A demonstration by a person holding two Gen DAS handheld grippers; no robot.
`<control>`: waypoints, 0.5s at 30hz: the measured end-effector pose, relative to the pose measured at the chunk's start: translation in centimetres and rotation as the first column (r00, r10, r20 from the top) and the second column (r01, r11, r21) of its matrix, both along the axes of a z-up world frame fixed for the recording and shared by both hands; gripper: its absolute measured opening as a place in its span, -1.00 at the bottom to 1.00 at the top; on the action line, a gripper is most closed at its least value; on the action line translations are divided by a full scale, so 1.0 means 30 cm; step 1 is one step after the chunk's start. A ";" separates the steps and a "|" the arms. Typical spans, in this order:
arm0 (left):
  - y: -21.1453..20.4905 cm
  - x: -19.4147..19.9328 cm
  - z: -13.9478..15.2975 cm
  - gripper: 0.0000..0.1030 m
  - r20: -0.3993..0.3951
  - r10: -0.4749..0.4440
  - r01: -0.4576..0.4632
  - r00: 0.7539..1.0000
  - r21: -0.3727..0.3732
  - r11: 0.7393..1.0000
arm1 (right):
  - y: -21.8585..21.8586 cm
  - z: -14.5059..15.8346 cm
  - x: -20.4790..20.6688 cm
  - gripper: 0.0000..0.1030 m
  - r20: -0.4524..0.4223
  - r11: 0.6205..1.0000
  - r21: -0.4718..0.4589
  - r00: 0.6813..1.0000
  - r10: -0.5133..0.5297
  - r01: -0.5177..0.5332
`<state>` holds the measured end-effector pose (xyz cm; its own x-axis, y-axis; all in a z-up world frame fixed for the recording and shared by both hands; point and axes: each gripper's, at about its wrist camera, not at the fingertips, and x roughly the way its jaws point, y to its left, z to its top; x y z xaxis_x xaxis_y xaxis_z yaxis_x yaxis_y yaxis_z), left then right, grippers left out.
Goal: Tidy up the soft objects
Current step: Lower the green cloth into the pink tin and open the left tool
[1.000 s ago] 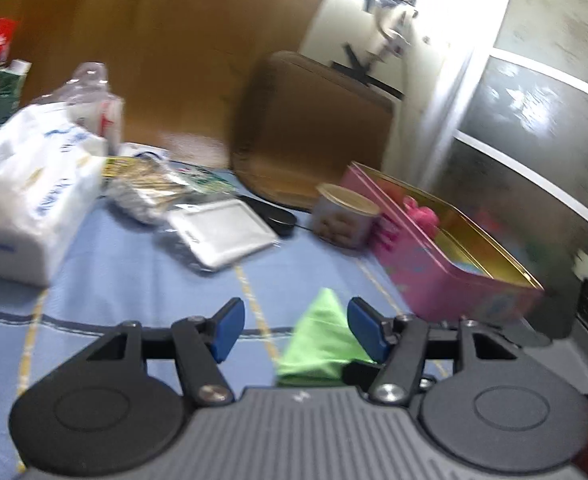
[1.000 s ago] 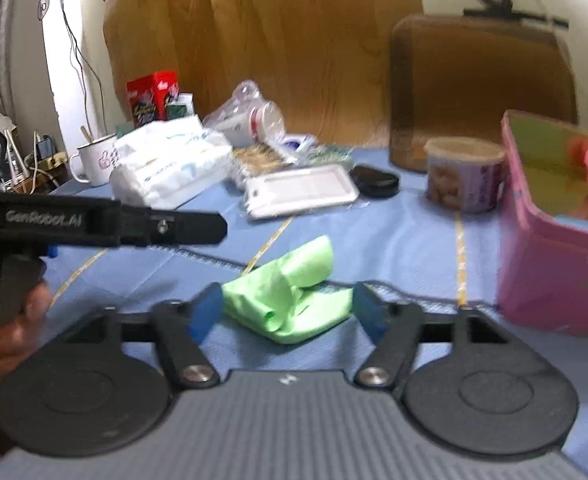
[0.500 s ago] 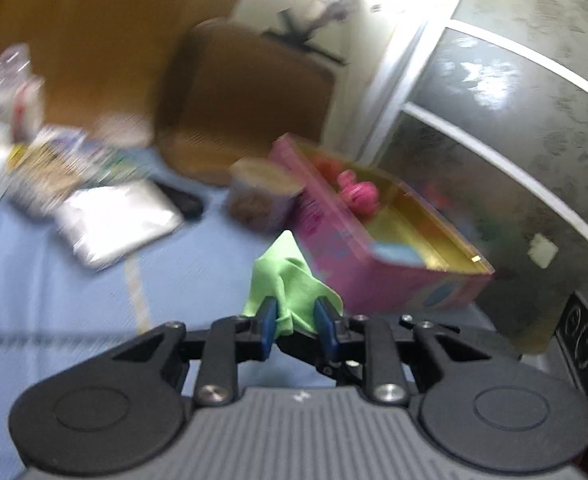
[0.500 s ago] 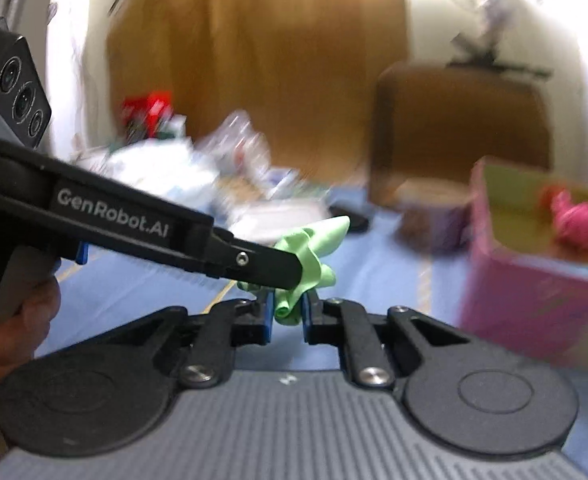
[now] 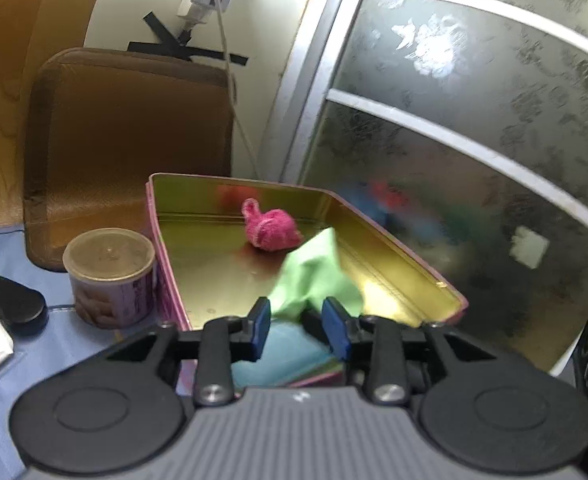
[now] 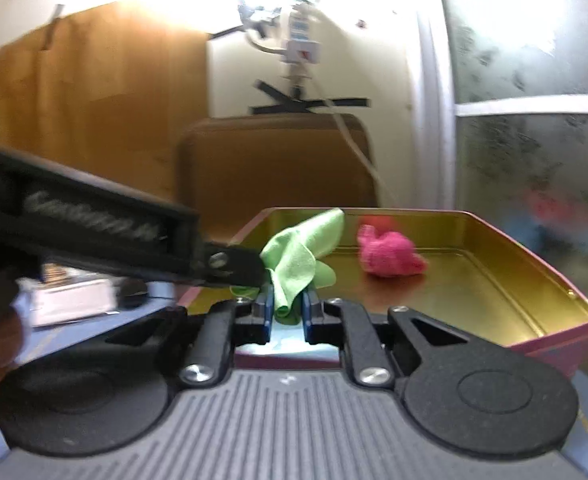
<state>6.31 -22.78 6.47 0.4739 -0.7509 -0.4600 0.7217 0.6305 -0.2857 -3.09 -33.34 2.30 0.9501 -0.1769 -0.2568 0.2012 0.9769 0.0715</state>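
Holding the soft green cloth [image 6: 294, 258] over the open pink tin box with the shiny gold inside [image 6: 526, 280], you have both tools up close to it. Your right tool [image 6: 287, 312] has its blue pads [image 6: 269, 307] close together, with the low end of the cloth hanging between them. Those jaws are opening a little right now, and the pads look like they still touch the cloth. Your left tool [image 5: 300, 326] comes in from the left side in the right wrist view, and its black tip is right beside the same cloth. In the left wrist view its blue pads [image 5: 259, 328] stand apart and are opening. The green cloth [image 5: 314, 276] sits just past them and above the gap, and you cannot tell if a pad still touches it.

Inside the tin box [image 5: 394, 256] a fuzzy pink knitted thing [image 5: 271, 230] lies on the gold floor near the far wall. The green cloth hangs near it, not touching it.

On the blue bench [image 5: 65, 328], just to the left of the box, stands a small round tub with a clear lid [image 5: 109, 278]. A flat black oval thing [image 5: 19, 306] lies to the left of the tub. A brown padded chair back [image 5: 129, 136] stands behind them.
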 end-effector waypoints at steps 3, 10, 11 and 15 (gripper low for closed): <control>0.031 0.005 -0.014 -0.13 0.013 0.064 -0.064 0.998 -0.003 0.998 | -0.042 -0.004 0.054 -0.15 -0.039 0.998 -0.001 0.998 -0.055 0.055; 0.254 0.024 -0.047 -0.12 0.015 0.190 -0.190 0.982 0.003 0.982 | -0.079 -0.002 0.018 0.29 0.025 0.987 0.105 0.991 -0.129 0.126; 0.294 0.027 -0.061 -0.12 0.008 0.210 -0.210 0.978 0.013 0.978 | -0.068 0.003 0.003 0.28 0.039 0.987 0.115 0.992 -0.120 0.115; 0.497 0.032 -0.140 -0.12 -0.010 0.327 -0.325 0.945 0.083 0.942 | 0.010 0.026 -0.019 0.28 0.067 0.994 0.092 0.996 -0.058 0.052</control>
<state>7.25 -7.88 2.27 0.6752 -0.5174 -0.5258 0.4662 0.8517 -0.2394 -3.67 -33.03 3.07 0.9556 -0.2088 -0.2081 0.2463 0.9534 0.1744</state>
